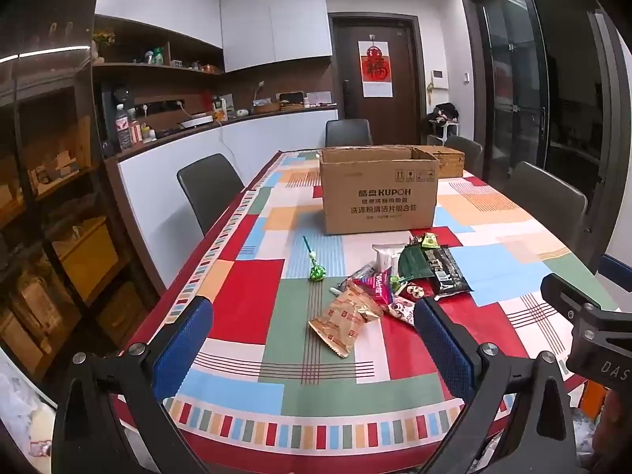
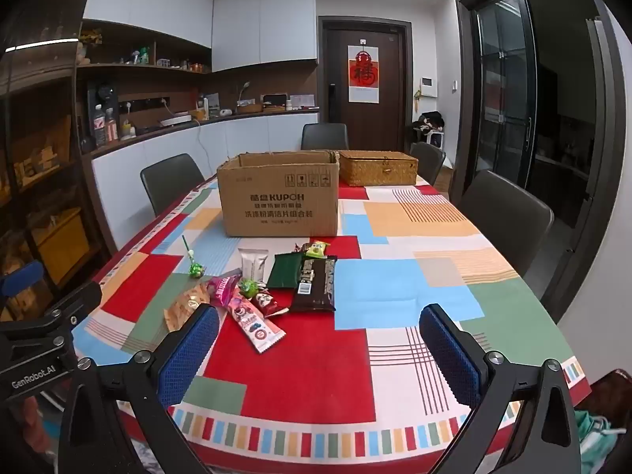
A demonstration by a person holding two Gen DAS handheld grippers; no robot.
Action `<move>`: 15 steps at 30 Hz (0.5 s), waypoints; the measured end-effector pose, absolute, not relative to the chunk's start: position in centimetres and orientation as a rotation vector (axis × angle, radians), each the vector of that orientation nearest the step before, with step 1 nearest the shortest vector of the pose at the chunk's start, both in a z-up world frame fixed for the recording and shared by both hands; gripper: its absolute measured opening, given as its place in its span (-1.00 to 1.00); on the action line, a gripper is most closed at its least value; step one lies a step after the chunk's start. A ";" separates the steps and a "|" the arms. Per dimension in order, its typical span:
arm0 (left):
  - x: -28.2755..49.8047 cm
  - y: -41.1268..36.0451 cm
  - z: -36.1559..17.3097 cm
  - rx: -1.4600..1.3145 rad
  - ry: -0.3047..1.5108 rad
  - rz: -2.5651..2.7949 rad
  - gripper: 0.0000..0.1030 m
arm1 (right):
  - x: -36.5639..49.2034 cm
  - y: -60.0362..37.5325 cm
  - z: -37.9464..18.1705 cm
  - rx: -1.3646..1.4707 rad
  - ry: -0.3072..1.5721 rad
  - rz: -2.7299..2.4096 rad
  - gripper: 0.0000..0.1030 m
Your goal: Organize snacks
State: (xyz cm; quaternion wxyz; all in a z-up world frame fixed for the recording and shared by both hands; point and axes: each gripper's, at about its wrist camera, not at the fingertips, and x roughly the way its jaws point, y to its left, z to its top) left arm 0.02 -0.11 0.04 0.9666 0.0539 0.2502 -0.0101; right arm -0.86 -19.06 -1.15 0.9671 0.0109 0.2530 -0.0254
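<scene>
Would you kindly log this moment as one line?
stage: start | left gripper: open, empty | right gripper: open, empty | snacks: loose on table | cardboard box: open, behind snacks

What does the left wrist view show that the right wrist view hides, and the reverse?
Only the left wrist view shows the gold snack packet whole; the right view hides part of it behind a finger. Only the right wrist view shows the woven basket in full and the pink wrapper unblocked. Both show the cardboard box, the green lollipop, the black packet and both grippers open, holding nothing.
</scene>
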 end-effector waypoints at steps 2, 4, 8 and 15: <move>0.0 0.0 0.1 0.096 0.502 -0.026 1.00 | -0.9 -19.0 -1.2 0.024 0.510 -0.050 0.99; 0.0 -0.1 0.0 0.097 0.506 -0.030 1.00 | -0.9 -19.0 -1.1 0.021 0.510 -0.051 0.99; -0.7 0.3 0.4 0.094 0.504 -0.035 1.00 | -0.9 -19.0 -1.2 0.019 0.510 -0.053 0.99; -0.4 -0.1 0.2 0.096 0.503 -0.028 1.00 | -0.9 -19.0 -1.2 0.019 0.510 -0.052 0.99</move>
